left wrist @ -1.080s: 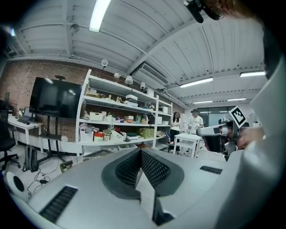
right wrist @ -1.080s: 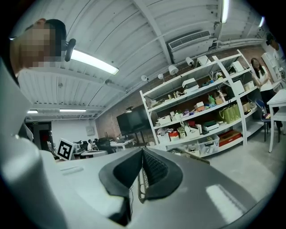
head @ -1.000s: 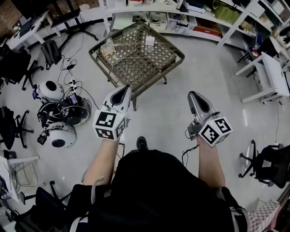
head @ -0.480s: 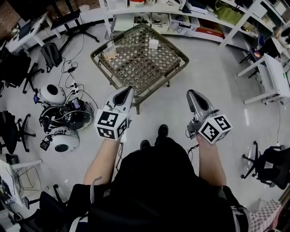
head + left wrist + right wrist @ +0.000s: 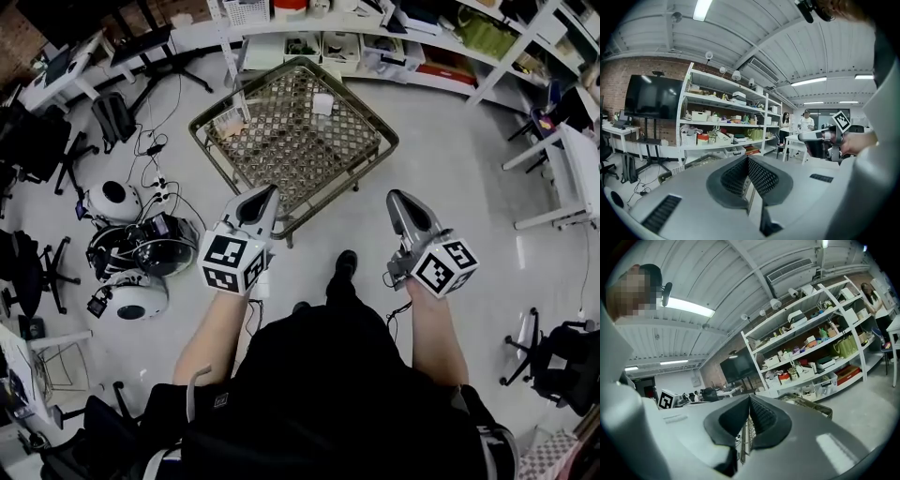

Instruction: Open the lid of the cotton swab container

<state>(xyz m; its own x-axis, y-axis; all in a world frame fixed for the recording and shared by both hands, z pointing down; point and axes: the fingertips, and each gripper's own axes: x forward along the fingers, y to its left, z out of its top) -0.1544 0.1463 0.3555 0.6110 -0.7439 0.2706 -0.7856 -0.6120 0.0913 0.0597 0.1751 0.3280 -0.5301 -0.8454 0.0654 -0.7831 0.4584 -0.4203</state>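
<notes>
Closer now is the table (image 5: 343, 184): over the last second it has slid down the head view toward the person, and the left gripper (image 5: 265, 192) has its tip over the table's near rim, where before it was short of it. 1 shoe (image 5: 346, 263) has stepped forward toward the table; a second ago a shoe showed further back, close to the body. Both grippers keep about the same places in the head view, side by side on the near side of the table.

Counted: 2 grippers, 1 table, 2 small things on the table. 1 is a white tub (image 5: 322, 103) near the table's far edge; the other is a clear box (image 5: 228, 121) at the table's left corner. They are too small to tell which is the swab container; both stand well apart from the grippers, and neither gripper touches them.

Left gripper: its 2 jaws are pressed together with nothing between them. The right gripper (image 5: 398, 199) is off the table's near right side, its 2 jaws also closed tight on nothing.

Beyond the table stands 1 long shelf unit (image 5: 726, 117) full of boxes. 2 people (image 5: 805, 121) stand far beyond the table in the left gripper view.
</notes>
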